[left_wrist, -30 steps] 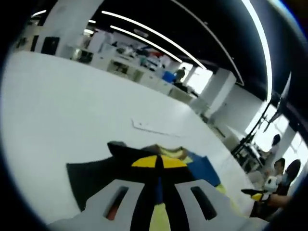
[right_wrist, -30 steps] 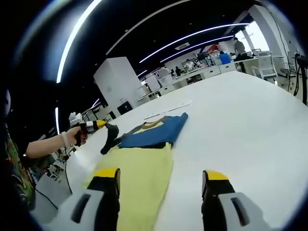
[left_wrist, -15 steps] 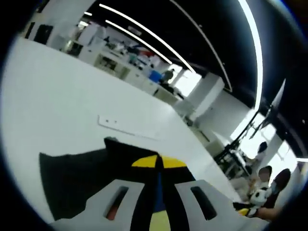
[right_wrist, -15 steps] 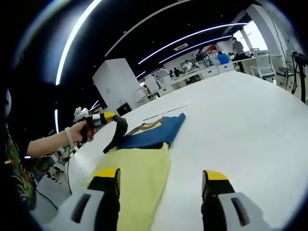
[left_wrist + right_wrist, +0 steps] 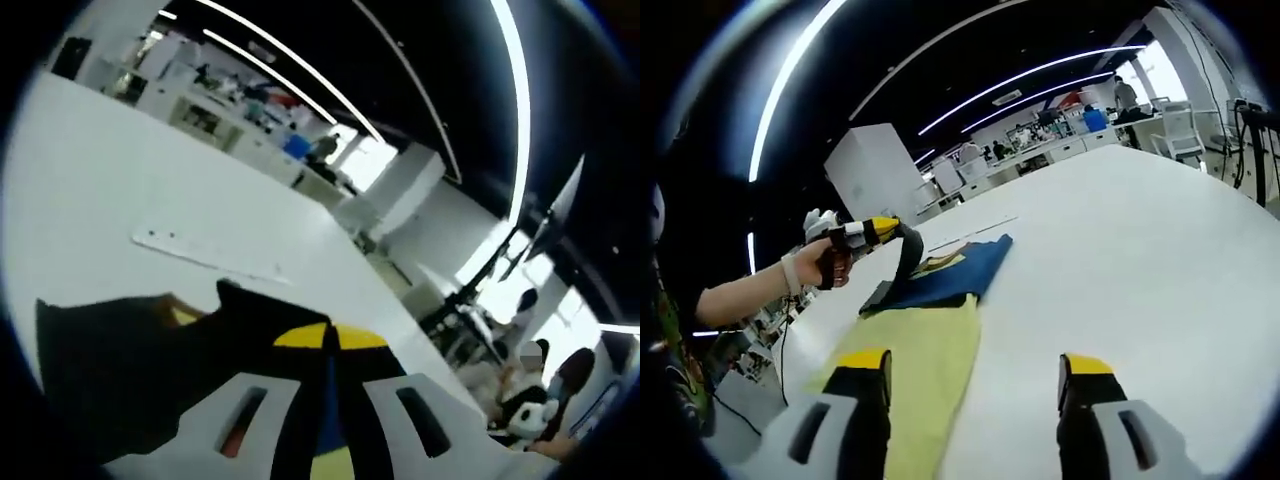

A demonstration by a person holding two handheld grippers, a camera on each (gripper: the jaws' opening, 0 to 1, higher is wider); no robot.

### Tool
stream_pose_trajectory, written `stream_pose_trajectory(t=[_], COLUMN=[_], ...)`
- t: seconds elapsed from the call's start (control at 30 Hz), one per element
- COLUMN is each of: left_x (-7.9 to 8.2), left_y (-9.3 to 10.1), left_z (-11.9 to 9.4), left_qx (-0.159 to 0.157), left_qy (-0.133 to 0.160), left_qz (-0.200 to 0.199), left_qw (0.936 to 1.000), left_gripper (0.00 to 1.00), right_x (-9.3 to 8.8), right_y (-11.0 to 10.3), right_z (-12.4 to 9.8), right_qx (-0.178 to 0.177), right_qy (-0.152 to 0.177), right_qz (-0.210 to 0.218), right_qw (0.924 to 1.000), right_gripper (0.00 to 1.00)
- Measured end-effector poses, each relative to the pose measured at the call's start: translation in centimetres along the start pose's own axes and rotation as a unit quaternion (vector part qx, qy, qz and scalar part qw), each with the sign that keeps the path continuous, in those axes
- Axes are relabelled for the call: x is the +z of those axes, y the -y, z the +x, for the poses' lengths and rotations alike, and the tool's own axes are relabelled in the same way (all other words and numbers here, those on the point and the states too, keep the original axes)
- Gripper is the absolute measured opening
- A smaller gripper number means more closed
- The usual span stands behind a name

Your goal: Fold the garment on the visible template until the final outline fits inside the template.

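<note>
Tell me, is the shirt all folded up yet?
Not yet. The garment lies flat on the white table. The left hand-held gripper is shut on its black sleeve, lifting it over. The right hand-held gripper hangs open. More folds remain.

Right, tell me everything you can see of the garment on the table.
The colour-blocked fabric garment lies mostly flat on the white table: a pale yellow lower part nearest the right claw, a blue upper part, a yellow neckline. Its black sleeve is lifted in an arc, pinched in the left claw, which a hand holds.
</note>
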State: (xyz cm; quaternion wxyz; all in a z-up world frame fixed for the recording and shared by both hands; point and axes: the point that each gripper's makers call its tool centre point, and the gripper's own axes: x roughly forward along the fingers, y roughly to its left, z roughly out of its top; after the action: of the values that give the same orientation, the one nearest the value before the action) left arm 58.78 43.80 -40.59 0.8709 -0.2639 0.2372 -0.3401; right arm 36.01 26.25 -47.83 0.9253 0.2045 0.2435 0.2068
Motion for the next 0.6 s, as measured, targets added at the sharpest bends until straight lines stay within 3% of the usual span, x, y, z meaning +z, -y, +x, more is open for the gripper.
stream_pose_trajectory(t=[0.3, 0.6], left_x=[-4.0, -7.4], left_y=[1.7, 1.8], left_z=[3.0, 4.7], left_qx=[-0.017, -0.024], left_qy=[-0.042, -0.079], left_qz=[0.003, 0.009], left_qw=[0.9990, 0.9965], left_gripper=[0.00, 0.00], right_x=[-0.7, -1.0], right_y=[0.4, 1.2], right_z=[-0.6, -0.9], right_qx=[-0.009, -0.015], right_qy=[0.000, 0.001], right_qz=[0.011, 0.021], right_qw=[0.9999, 0.9997], right_gripper=[0.66, 0.65])
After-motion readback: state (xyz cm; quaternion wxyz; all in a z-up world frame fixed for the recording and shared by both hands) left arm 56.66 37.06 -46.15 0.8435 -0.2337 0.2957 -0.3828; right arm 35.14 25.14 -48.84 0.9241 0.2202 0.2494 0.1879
